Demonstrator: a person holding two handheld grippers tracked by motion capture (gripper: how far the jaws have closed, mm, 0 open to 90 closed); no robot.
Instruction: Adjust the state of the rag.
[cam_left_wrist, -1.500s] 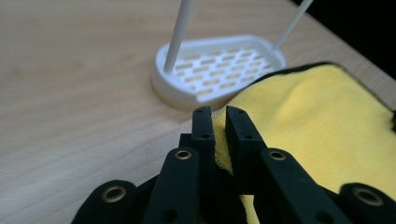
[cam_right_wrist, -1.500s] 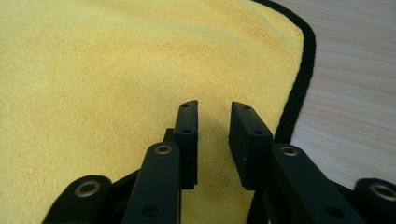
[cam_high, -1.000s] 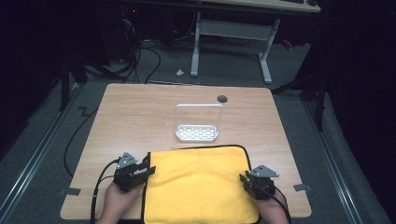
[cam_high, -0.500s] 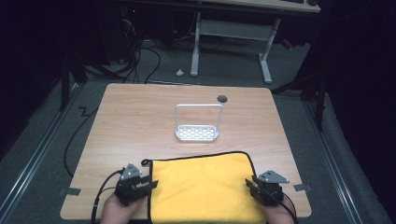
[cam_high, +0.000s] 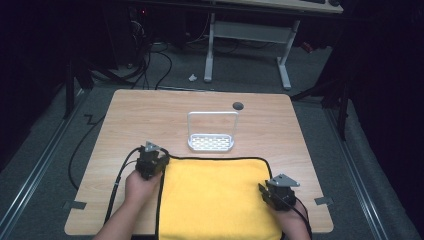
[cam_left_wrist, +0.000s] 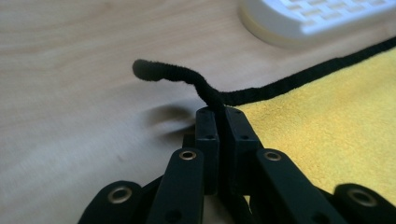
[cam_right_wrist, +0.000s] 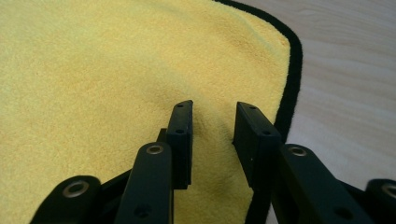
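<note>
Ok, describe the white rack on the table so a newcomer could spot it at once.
On the wooden table, look just beyond the far edge of the yellow cloth, near the middle. The white rack sits there: a slotted tray with a tall wire hoop, unlike the small dark disc farther back.

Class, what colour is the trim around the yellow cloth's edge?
Black trim, clearest in the left gripper view.

Left tongs (cam_left_wrist: 219, 123) just clamped; right tongs (cam_right_wrist: 212, 126) part-open.

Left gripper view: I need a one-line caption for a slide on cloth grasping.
Left gripper shut on the black-trimmed corner of the yellow towel, beside a white rack.
</note>
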